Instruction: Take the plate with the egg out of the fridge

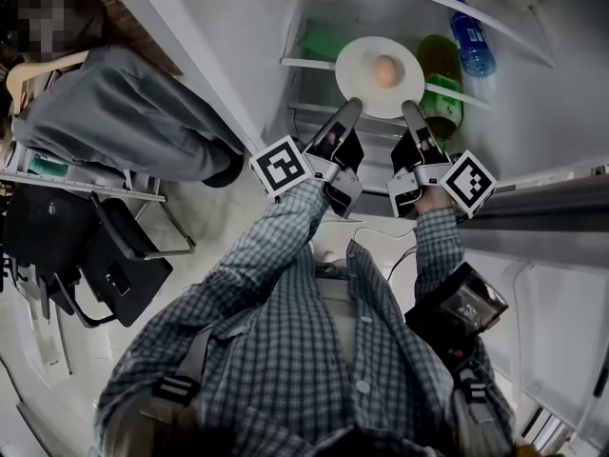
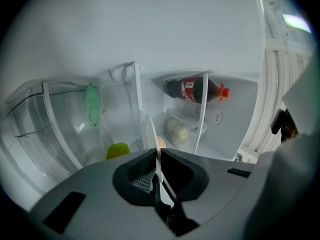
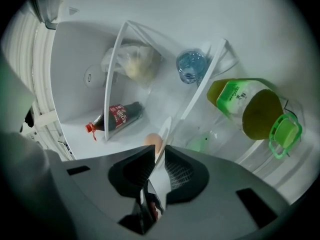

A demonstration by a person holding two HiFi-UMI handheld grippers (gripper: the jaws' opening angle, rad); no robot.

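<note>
Clamping the near rim of the plate (image 1: 360, 82), the left gripper (image 1: 349, 109) and right gripper (image 1: 410, 110) each had jaws closed on it; the egg (image 1: 384, 71) sat on the plate just beyond the fingertips, with a green bottle (image 1: 440, 65) beside and beyond the right fingers

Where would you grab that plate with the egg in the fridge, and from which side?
By its thin near rim, coming straight in from the open fridge front. The plate lies flat, and its edge slips between jaws: the left gripper and right gripper pinch it there, one each side. The egg sits in the middle, probably loose, so hold it level.
</note>
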